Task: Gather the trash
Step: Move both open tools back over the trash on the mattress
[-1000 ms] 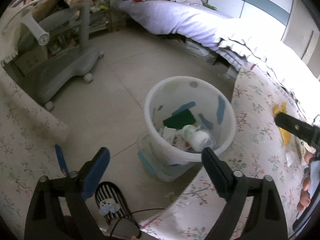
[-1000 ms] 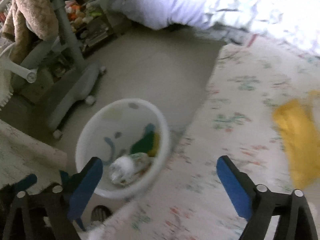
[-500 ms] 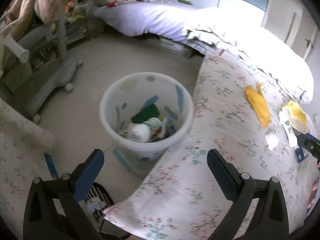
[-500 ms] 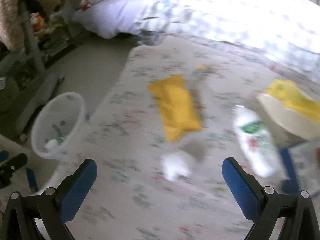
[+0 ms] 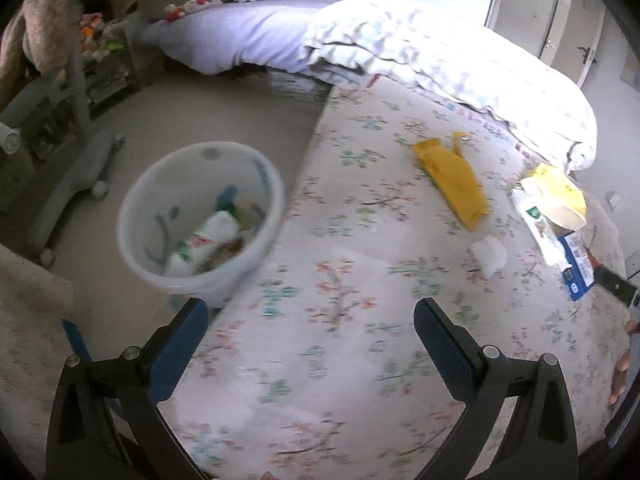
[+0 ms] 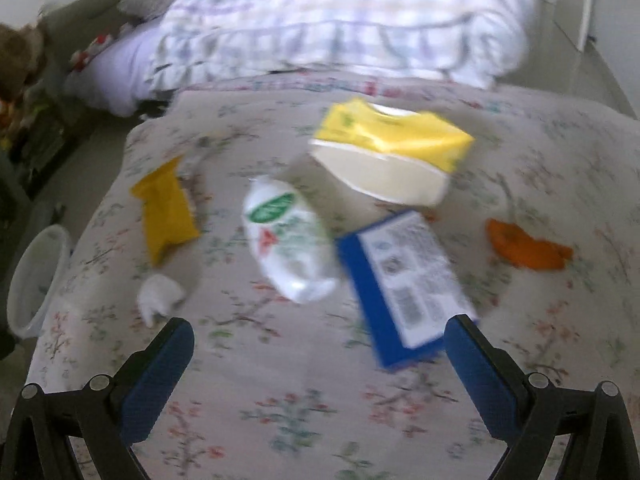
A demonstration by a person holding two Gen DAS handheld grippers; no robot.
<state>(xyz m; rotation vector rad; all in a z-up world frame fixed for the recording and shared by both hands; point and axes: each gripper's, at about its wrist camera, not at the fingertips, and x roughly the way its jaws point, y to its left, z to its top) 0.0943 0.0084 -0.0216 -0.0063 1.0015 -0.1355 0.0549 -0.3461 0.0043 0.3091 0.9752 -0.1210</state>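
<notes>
A white trash bin (image 5: 200, 216) stands on the floor beside the floral bed; it holds a white bottle and other trash. It also shows at the left edge of the right wrist view (image 6: 36, 276). On the bed lie a yellow wrapper (image 6: 166, 210), a crumpled white tissue (image 6: 158, 298), a white pouch with a green logo (image 6: 288, 236), a blue box (image 6: 404, 284), a yellow tissue pack (image 6: 390, 156) and an orange scrap (image 6: 524, 246). My left gripper (image 5: 312, 332) is open and empty above the bed edge. My right gripper (image 6: 320, 356) is open and empty, just short of the pouch and blue box.
A bunched quilt (image 5: 440, 60) lies across the far side of the bed. A grey chair base (image 5: 72, 184) stands on the floor left of the bin. A shelf with toys (image 5: 100, 60) is at the back left.
Both grippers have swung right, away from the bin and over the bed. The right gripper now faces the pouch and blue box. Both stay open and empty.
</notes>
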